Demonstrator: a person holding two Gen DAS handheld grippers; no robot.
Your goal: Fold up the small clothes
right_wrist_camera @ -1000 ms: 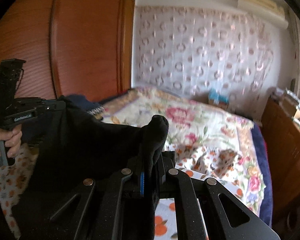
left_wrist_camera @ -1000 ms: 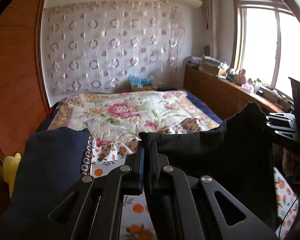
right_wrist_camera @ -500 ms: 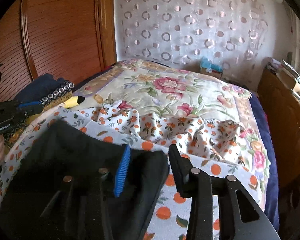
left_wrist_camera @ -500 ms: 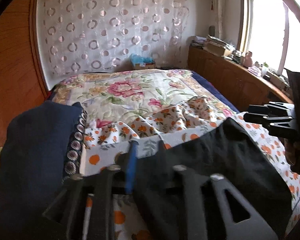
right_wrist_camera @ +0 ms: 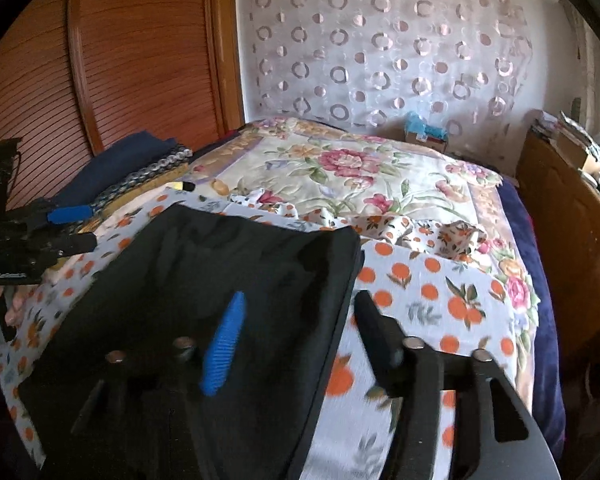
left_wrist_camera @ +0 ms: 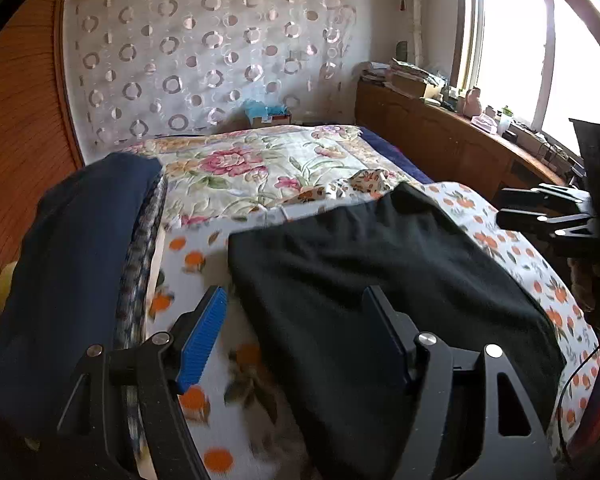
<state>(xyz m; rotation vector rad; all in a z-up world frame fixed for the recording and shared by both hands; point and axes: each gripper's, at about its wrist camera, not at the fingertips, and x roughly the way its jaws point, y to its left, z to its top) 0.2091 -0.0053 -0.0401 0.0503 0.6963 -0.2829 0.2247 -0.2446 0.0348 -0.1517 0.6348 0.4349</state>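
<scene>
The black cloth garment (left_wrist_camera: 380, 272) lies flat mid-frame on the orange-dotted white sheet (left_wrist_camera: 196, 248) — laid out, folding left to do. Both the left gripper (left_wrist_camera: 296, 320) and right gripper (right_wrist_camera: 300, 320) have jaws opening, gripping nothing. 1 folded navy pile (left_wrist_camera: 72, 248) sits left.

The garment (left_wrist_camera: 380, 272) lies mid-frame on the sheet (left_wrist_camera: 188, 248); a folded stack (left_wrist_camera: 72, 248) sits at left, the quilt (left_wrist_camera: 260, 164) behind.
</scene>
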